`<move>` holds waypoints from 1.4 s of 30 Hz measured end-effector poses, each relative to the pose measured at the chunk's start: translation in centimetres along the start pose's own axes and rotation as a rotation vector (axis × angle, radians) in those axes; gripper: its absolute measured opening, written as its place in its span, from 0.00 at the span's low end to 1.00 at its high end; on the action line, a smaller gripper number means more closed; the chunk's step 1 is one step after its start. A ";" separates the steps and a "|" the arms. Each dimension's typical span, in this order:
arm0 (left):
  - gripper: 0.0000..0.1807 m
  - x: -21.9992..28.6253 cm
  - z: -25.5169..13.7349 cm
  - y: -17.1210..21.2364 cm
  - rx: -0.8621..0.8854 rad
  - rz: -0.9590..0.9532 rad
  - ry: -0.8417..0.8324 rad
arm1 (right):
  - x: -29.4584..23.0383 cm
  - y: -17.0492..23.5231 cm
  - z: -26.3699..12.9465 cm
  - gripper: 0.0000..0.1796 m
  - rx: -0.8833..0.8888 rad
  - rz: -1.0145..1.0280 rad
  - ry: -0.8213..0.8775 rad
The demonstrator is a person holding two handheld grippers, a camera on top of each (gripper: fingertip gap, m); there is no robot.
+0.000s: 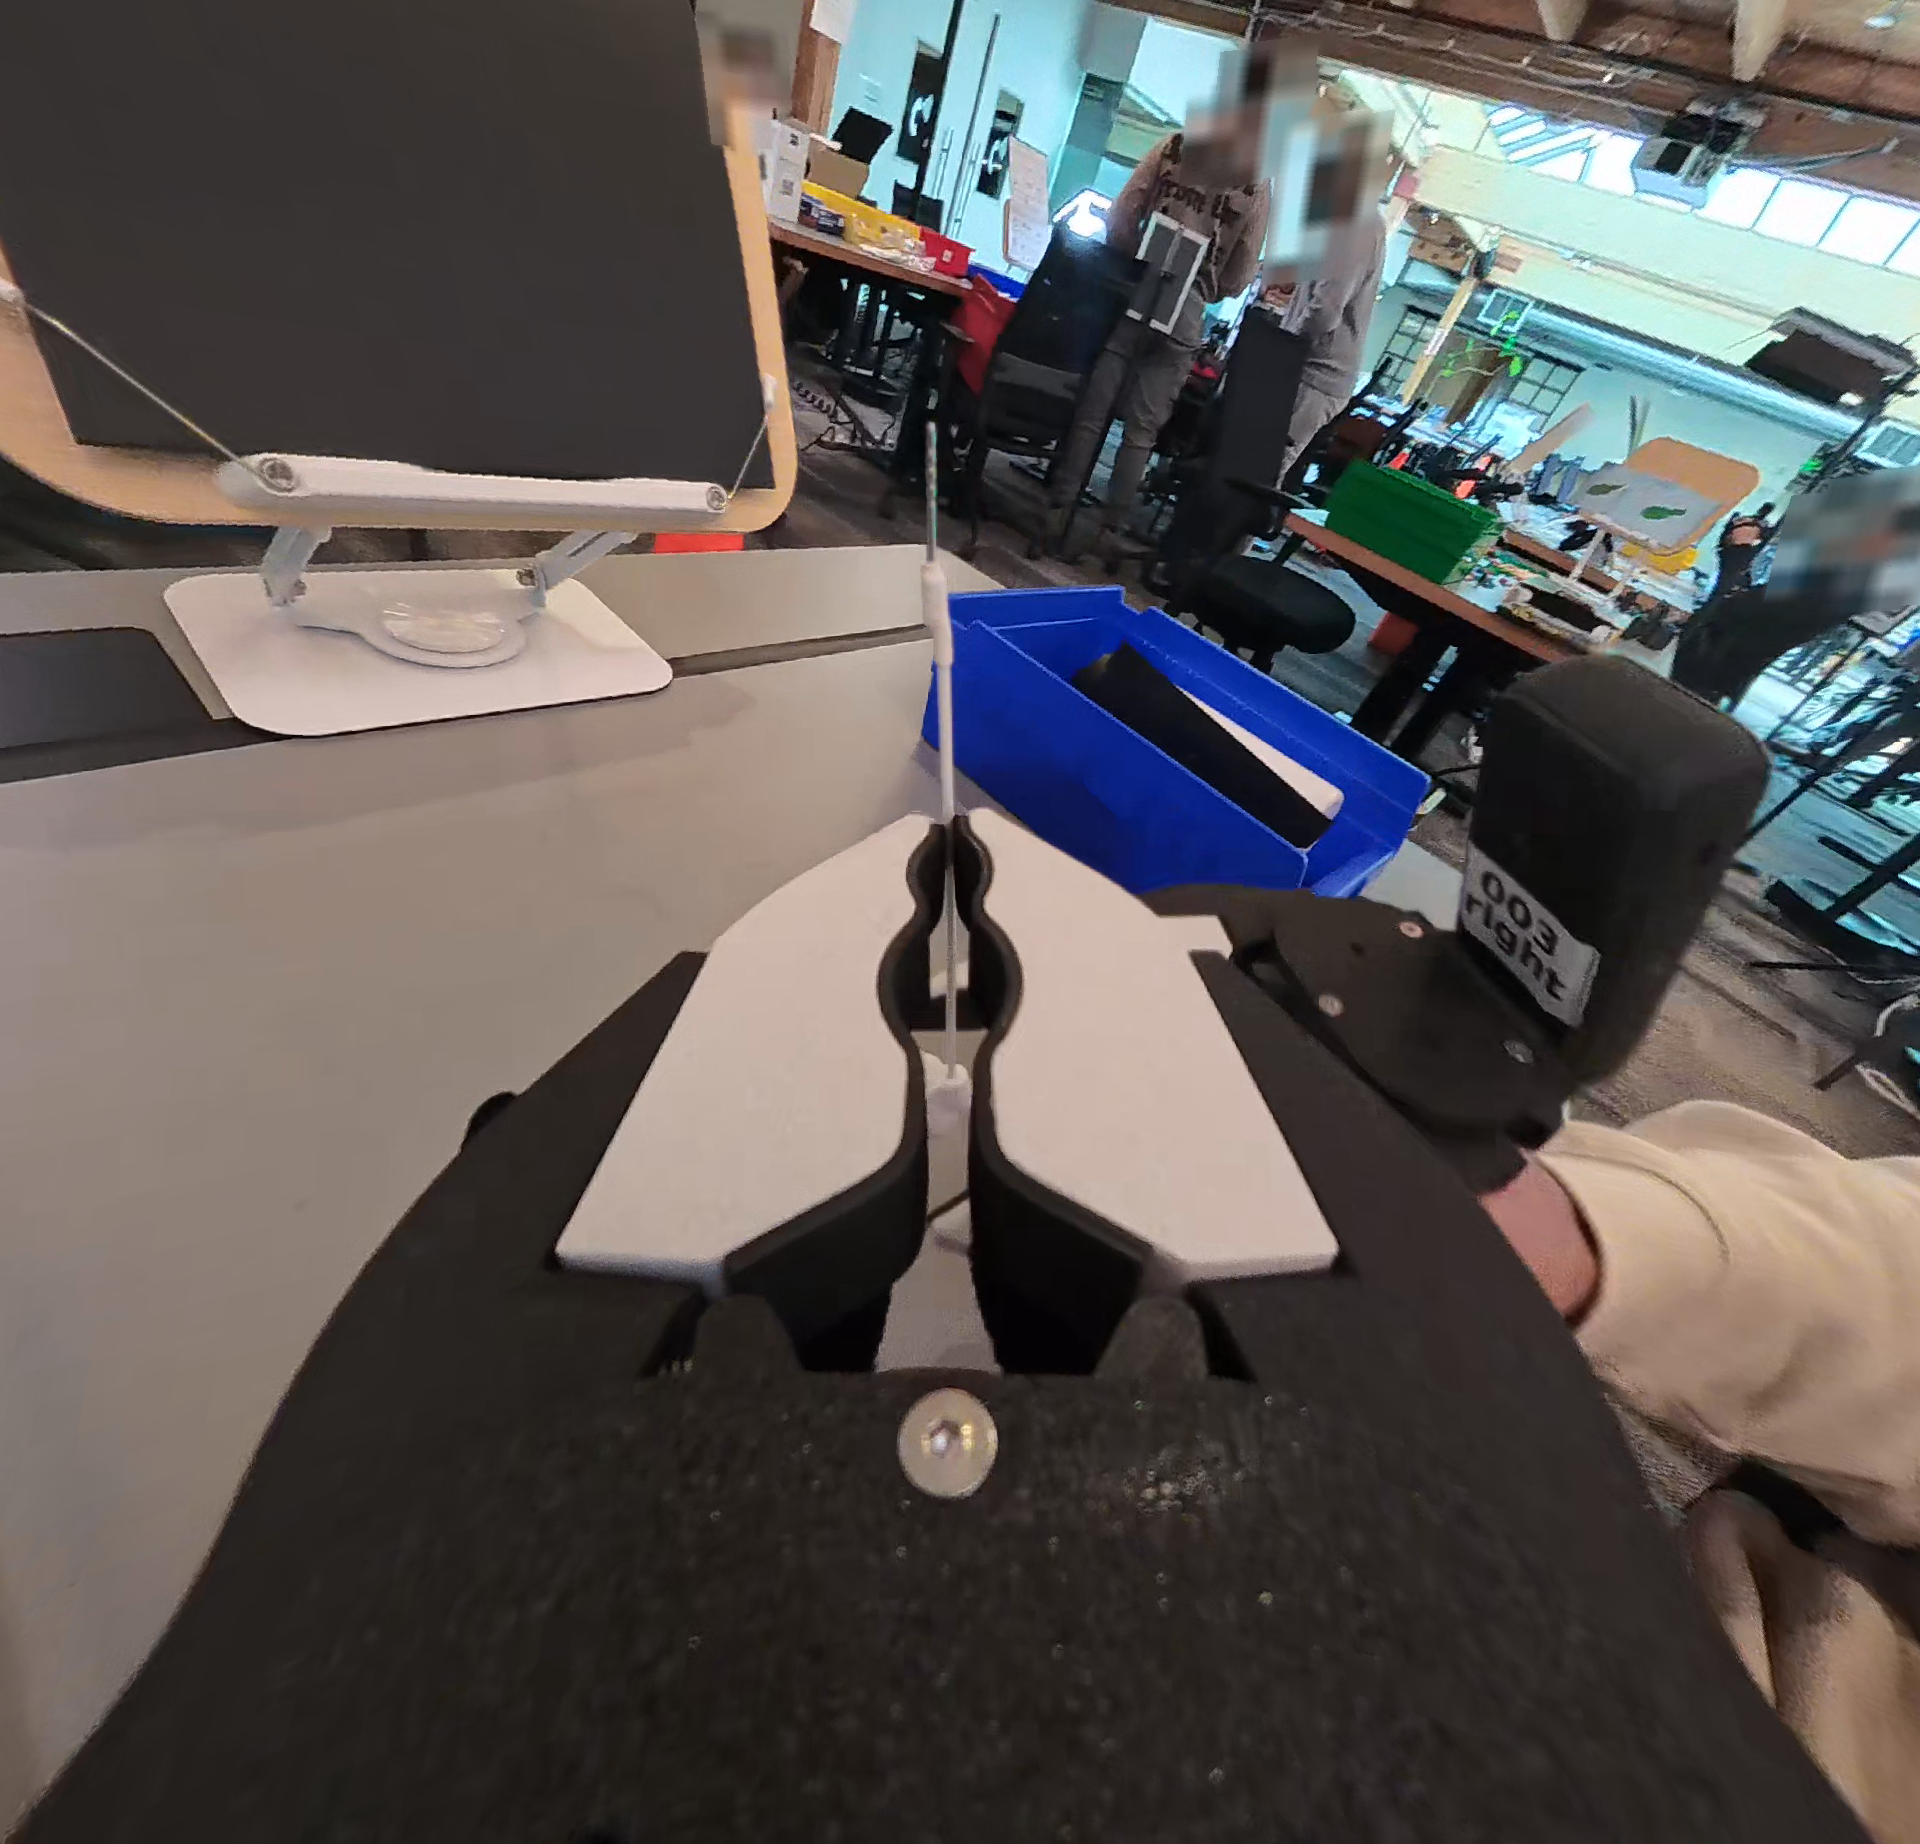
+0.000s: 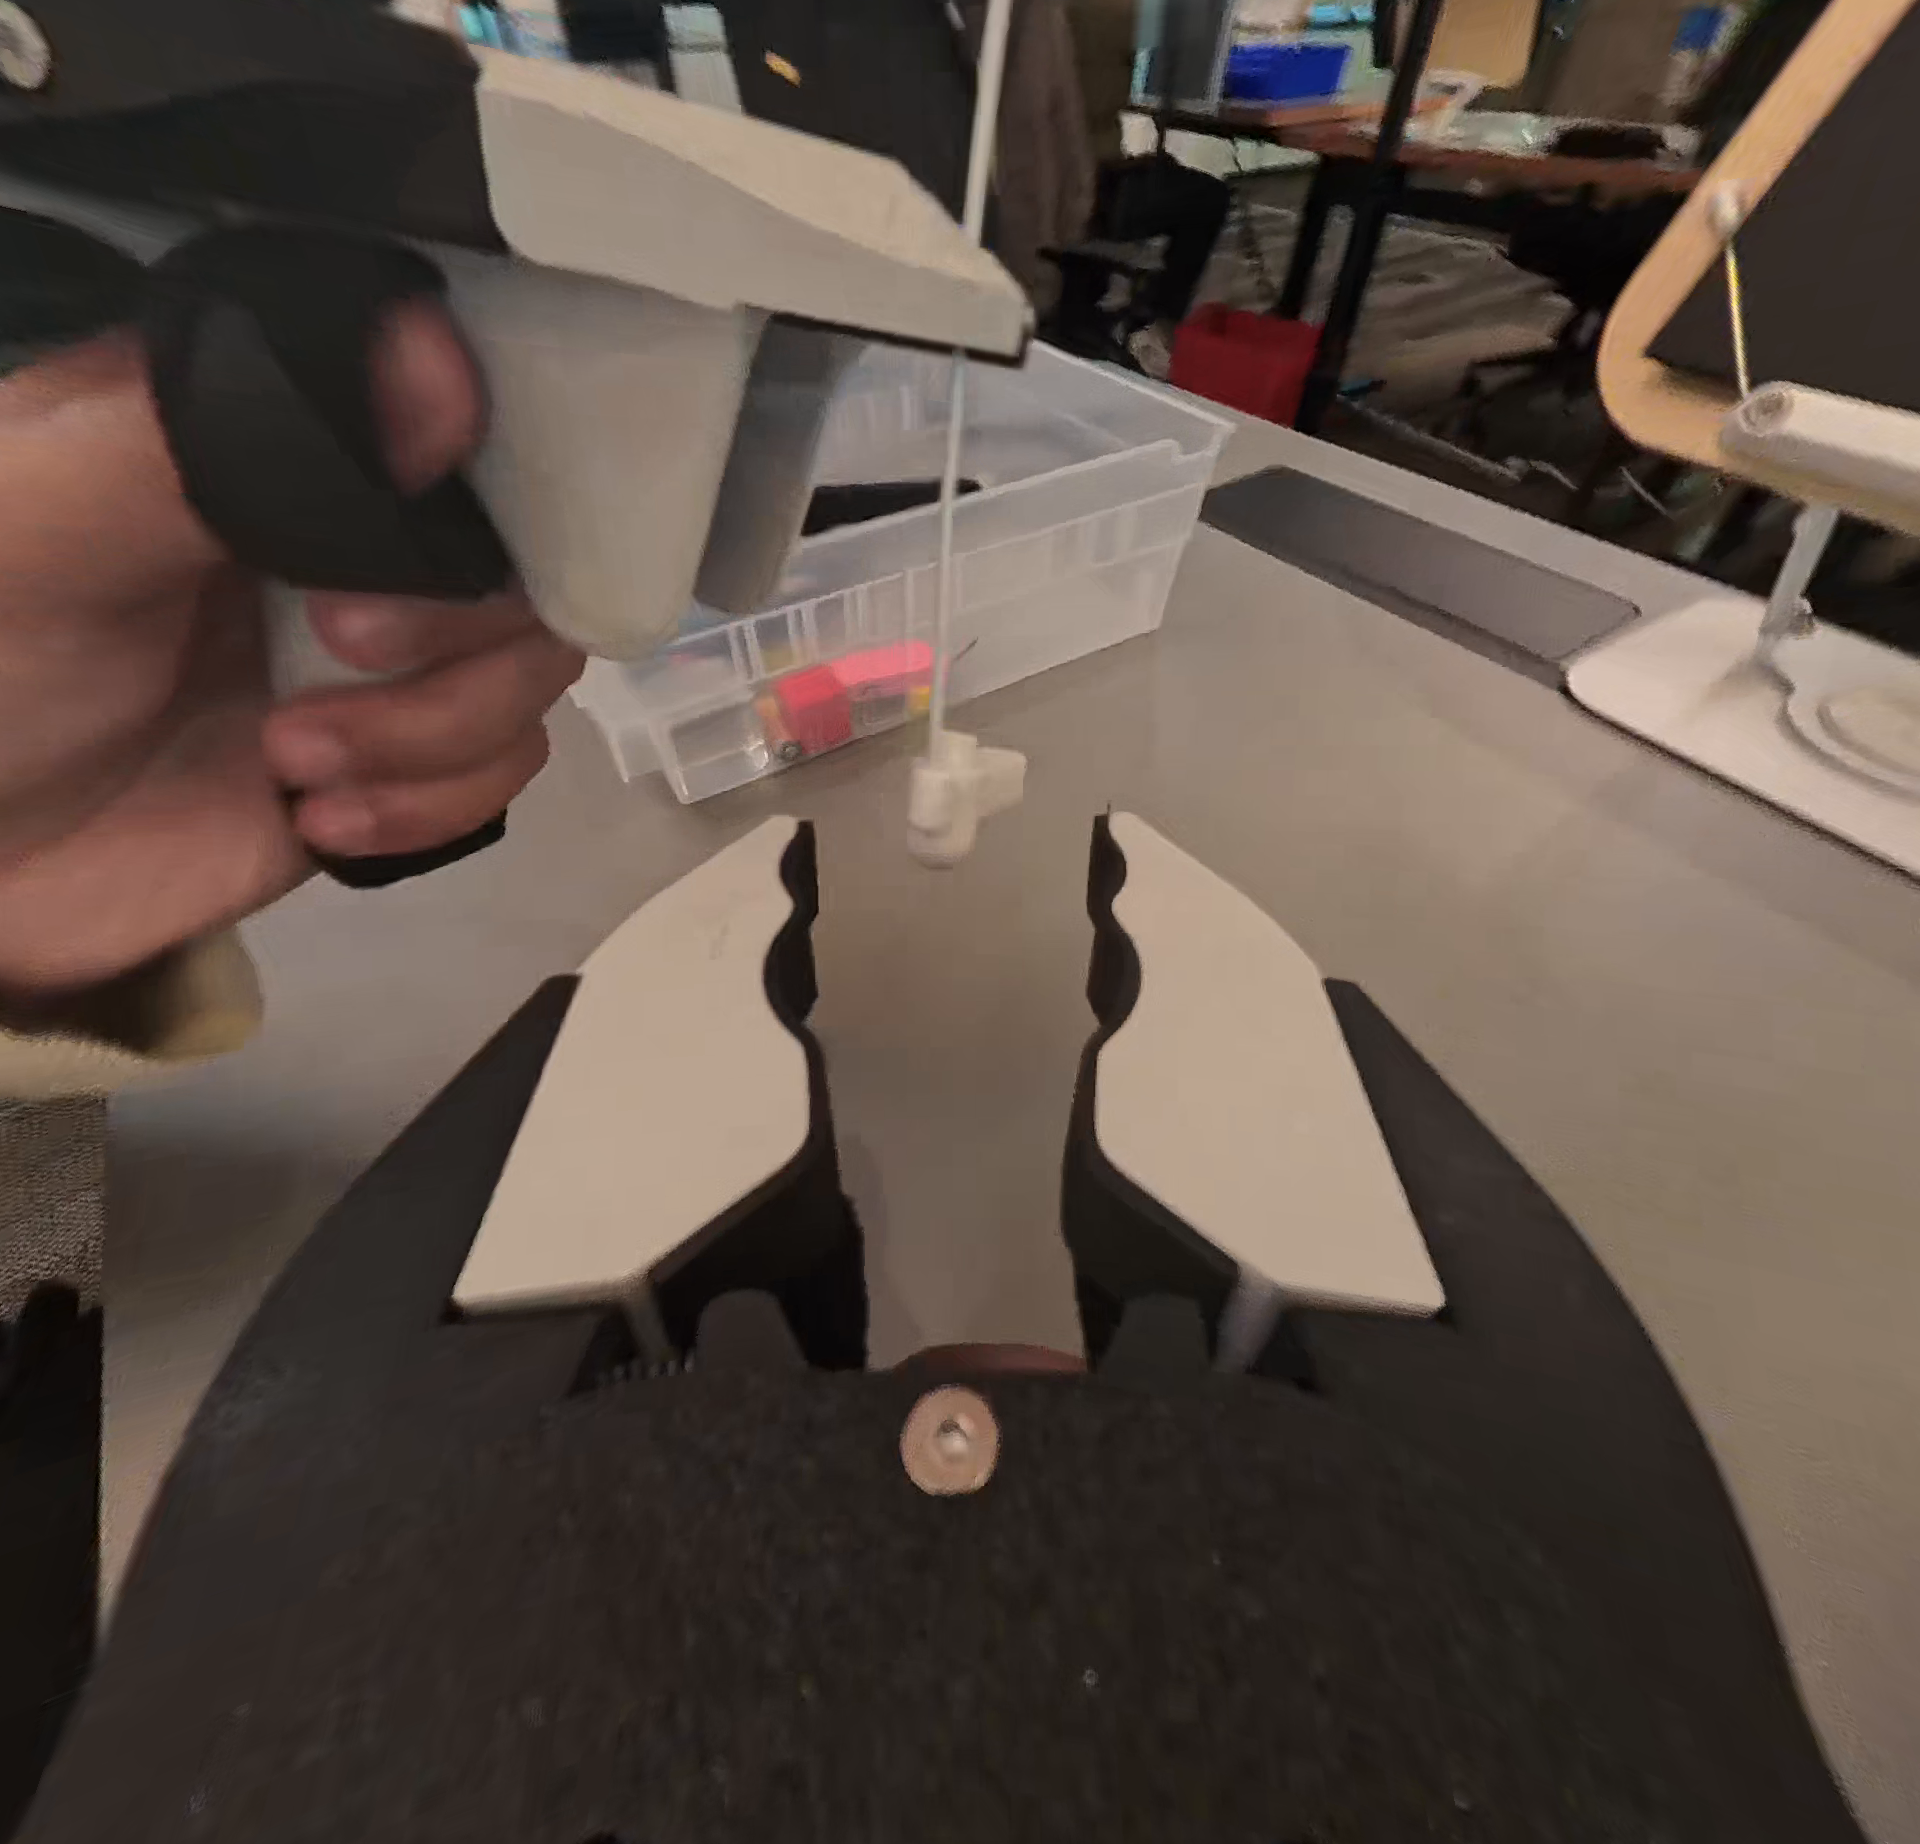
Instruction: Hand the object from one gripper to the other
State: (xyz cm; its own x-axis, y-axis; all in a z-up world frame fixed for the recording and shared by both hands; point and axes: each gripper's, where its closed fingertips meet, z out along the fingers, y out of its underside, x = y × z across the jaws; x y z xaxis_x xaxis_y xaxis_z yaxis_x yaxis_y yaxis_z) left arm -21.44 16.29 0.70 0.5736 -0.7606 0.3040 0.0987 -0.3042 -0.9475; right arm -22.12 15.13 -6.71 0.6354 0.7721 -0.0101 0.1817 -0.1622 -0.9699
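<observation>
The left claw (image 1: 951, 844) is closed on a thin white plastic rod (image 1: 948, 745), pinching it at the fingertips so the rod stands upright. The rod is slender and stiff, with a thicker white sleeve partway up its upper length and a still finer tip above that. Its lower end carries a small chunky white fitting with a side stub, which in the right wrist view (image 2: 951, 792) hangs just ahead of and between the fingertips of the right claw (image 2: 954, 838). The right claw is wide open and holds nothing; the fitting is not touching either finger. A person's hand (image 2: 260, 651) grips the left claw's handle. Below lies the grey table (image 2: 1299, 911), with a clear plastic bin (image 2: 1039, 537) holding small coloured items, and a blue plastic bin (image 1: 1122, 786) at its far edge.
</observation>
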 end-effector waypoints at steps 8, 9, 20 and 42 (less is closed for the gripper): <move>0.01 1.0 1.1 1.1 -0.038 0.039 -0.023 | 0.6 0.9 0.2 0.07 -0.084 0.047 0.120; 0.01 1.1 1.2 1.2 -0.043 0.040 -0.021 | 0.6 1.0 0.2 0.07 -0.092 0.045 0.122; 0.06 1.3 1.3 1.7 -0.037 0.045 0.000 | 1.1 1.4 0.3 0.07 -0.105 0.027 0.096; 0.20 4.0 -0.5 4.4 0.037 -0.272 0.495 | -0.4 -3.5 -6.0 0.07 0.142 0.556 -0.776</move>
State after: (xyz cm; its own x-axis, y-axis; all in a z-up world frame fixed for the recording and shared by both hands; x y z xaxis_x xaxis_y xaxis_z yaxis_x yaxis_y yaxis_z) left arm -19.12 11.55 -2.22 0.0746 -0.8388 0.5393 0.2235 -0.5130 -0.8288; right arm -18.50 11.76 -1.90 -0.0791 0.8069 -0.5853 -0.1199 -0.5906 -0.7980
